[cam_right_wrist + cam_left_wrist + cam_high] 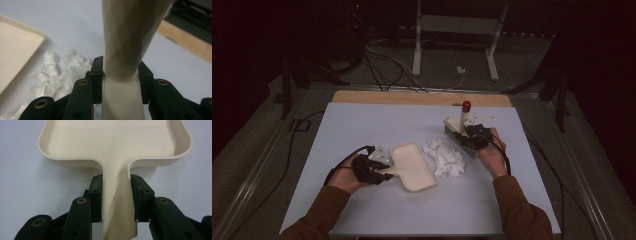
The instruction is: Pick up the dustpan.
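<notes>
The left gripper point(116, 195) clamps the cream dustpan point(115, 142) by its handle. The right gripper point(120, 75) clamps the brush point(127, 37) beside crumpled paper point(57, 72). No writing is readable.

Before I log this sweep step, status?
Left gripper shut on dustpan handle. Right gripper shut on brush handle. Crumpled paper scraps between them, path clear.

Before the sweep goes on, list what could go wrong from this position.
1. The paper scraps lie loose between brush and dustpan; a fast stroke could scatter them past the pan's open edge.
2. The left gripper clamps only the dustpan's narrow handle, so a push from the brush might swivel the pan.
3. The right gripper holds the brush handle low; it may twist.
</notes>
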`<control>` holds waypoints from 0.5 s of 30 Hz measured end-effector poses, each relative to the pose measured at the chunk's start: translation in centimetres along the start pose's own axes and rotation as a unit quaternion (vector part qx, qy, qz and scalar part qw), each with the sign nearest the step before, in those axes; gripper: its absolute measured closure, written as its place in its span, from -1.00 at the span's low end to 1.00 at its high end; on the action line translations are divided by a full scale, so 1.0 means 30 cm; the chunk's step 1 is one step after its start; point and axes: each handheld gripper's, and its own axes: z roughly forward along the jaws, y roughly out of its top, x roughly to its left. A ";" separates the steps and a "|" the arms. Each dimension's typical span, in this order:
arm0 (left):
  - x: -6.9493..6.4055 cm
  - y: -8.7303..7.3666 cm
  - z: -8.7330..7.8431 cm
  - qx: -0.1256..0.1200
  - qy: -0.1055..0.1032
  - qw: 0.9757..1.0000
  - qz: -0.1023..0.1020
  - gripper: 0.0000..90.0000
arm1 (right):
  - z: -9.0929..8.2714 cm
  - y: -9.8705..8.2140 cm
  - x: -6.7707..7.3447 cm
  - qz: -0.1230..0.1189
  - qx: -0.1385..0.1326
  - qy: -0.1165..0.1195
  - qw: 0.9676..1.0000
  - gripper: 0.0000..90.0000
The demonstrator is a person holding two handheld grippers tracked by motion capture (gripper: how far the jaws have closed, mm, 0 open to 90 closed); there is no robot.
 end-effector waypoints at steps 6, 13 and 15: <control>0.006 0.001 0.007 0.005 -0.004 1.000 0.001 0.48 | 0.015 0.009 -0.008 -0.028 -0.034 0.025 0.999 0.49; 0.015 0.001 0.020 0.008 -0.009 1.000 -0.003 0.48 | 0.049 0.012 0.001 -0.052 -0.021 0.048 0.997 0.49; 0.017 0.001 0.024 0.009 -0.010 1.000 -0.005 0.48 | 0.064 0.010 0.005 -0.068 -0.018 0.059 0.996 0.49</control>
